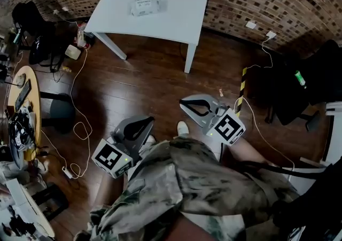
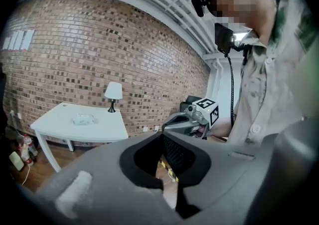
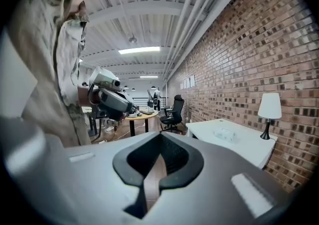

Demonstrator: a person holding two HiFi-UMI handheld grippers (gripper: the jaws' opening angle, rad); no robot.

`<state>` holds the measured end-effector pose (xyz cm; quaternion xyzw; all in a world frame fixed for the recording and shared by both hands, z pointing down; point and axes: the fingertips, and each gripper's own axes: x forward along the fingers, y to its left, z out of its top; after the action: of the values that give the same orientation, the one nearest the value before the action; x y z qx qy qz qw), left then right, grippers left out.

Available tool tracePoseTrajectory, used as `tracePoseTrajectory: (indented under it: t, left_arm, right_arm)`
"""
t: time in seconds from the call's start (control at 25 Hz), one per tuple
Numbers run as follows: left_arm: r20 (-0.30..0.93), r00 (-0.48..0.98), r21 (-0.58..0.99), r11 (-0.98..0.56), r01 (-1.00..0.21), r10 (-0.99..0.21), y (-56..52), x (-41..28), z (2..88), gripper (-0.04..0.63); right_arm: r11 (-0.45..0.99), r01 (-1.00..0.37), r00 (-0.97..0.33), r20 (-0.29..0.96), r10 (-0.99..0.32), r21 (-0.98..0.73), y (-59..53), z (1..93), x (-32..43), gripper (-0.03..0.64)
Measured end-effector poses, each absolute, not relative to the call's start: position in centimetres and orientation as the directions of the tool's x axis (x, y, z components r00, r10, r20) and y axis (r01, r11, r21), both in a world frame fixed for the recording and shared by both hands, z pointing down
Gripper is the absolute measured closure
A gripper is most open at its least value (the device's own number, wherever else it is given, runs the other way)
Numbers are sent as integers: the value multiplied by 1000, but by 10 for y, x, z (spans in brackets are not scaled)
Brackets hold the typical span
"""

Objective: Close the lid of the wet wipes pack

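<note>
The wet wipes pack (image 1: 145, 6) is a small white packet lying on the white table (image 1: 171, 29) far ahead of me; it is too small to tell how its lid stands. The left gripper view shows the pack (image 2: 82, 118) at left, the right gripper view shows the pack (image 3: 224, 133) at right. Both grippers hang close to my body above the wooden floor, well short of the table. My left gripper (image 1: 150, 120) is shut with nothing in it, and so is my right gripper (image 1: 183, 101).
A white lamp (image 2: 113, 92) stands at the table's back edge by the brick wall. A cluttered round table (image 1: 24, 101) and a black stool (image 1: 61, 111) stand at left, with cables (image 1: 80, 127) on the floor. A black office chair (image 1: 299, 90) stands at right.
</note>
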<state>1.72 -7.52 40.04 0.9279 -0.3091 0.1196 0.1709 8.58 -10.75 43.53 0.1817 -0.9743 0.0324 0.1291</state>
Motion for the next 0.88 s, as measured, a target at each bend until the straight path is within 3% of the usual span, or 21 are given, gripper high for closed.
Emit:
tracePoseTrajectory:
  t: [0.44,0.88]
  left_arm:
    - [242,762,243,-723,-647,-600,33,-53,383,592]
    - [201,797,258,-754,-604,-570,163,-144,384,594]
  right_arm:
    - [952,-306,-922,244,-300,13,0,412,12,614]
    - [904,-425,-879,222,-421,30,127,383,-56,614]
